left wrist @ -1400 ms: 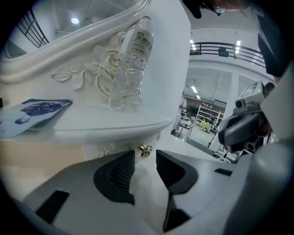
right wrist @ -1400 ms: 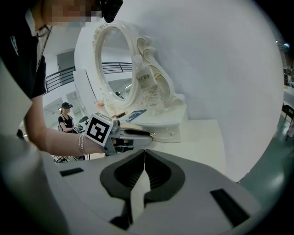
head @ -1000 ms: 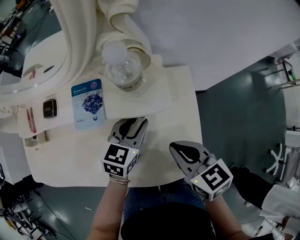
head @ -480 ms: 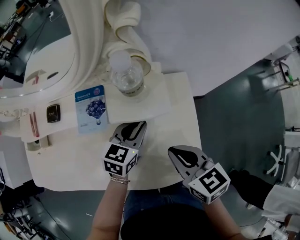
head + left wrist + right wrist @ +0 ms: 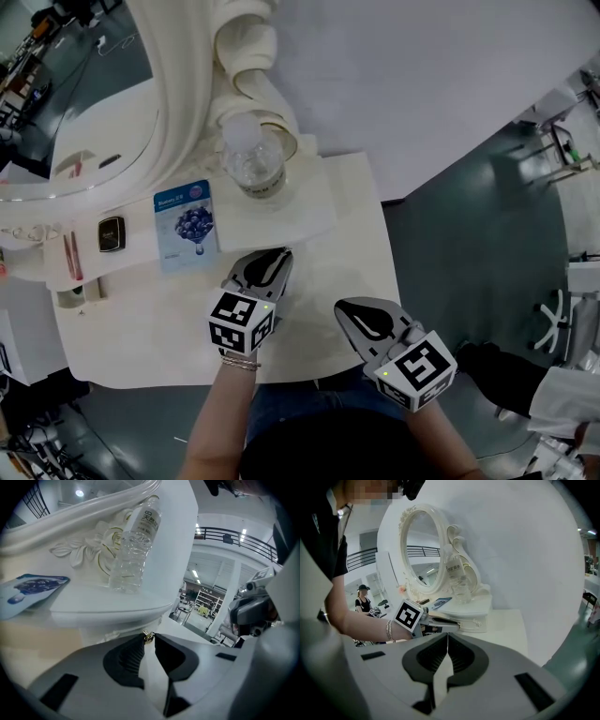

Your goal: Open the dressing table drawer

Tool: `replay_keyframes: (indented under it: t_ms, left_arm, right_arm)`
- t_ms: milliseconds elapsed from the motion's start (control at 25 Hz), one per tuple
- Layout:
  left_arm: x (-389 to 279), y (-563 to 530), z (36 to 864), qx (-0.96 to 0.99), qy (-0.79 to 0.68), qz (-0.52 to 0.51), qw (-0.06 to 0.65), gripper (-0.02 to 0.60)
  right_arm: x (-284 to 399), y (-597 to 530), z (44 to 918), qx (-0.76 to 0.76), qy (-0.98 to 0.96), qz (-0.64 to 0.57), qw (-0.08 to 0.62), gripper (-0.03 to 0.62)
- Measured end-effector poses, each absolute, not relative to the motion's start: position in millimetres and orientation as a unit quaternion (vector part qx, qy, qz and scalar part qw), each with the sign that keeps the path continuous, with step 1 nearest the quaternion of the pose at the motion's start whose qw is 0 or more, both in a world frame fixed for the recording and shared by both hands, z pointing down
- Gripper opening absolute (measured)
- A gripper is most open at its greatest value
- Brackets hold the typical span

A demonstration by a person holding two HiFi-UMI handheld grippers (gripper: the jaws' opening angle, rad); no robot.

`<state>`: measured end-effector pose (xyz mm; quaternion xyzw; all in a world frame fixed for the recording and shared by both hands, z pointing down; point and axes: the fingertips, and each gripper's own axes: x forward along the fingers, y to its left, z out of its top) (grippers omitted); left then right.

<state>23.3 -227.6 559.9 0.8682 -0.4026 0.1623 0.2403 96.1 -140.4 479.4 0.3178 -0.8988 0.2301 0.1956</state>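
We hold two grippers. Right gripper clenched, empty, near tabletop's front right corner. Left gripper: jaws just been closing, now pinching one small gold knob on one drawer, which is white with carved front, shut, under raised shelf toward tabletop's back edge. Beyond: one water bottle, one blue sachet, both unmoved since earlier.

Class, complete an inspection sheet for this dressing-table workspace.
Surface: cream tabletop, nothing lying at its front edge.
Job's things: drawer not yet open; its gold knob sits between the left jaws.
Clutter: water bottle, mask sachet, dark compact.
Grippers: left gripper has just been closing and grips the knob; right gripper shut, empty.
Cables: a tangle on the floor, left.
Surroundings: oval mirror, white wall, grey floor.
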Motion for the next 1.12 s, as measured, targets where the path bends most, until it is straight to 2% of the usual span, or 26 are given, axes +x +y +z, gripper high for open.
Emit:
replay_keyframes:
  t_ms: [1120]
  left_arm:
    - [30.5,-177.5,561.9,0.871,-0.374,0.163,0.273,0.083]
  right_arm:
    - [81.4,-124.6,475.0,0.3,-0.907,0.223,0.194,0.02]
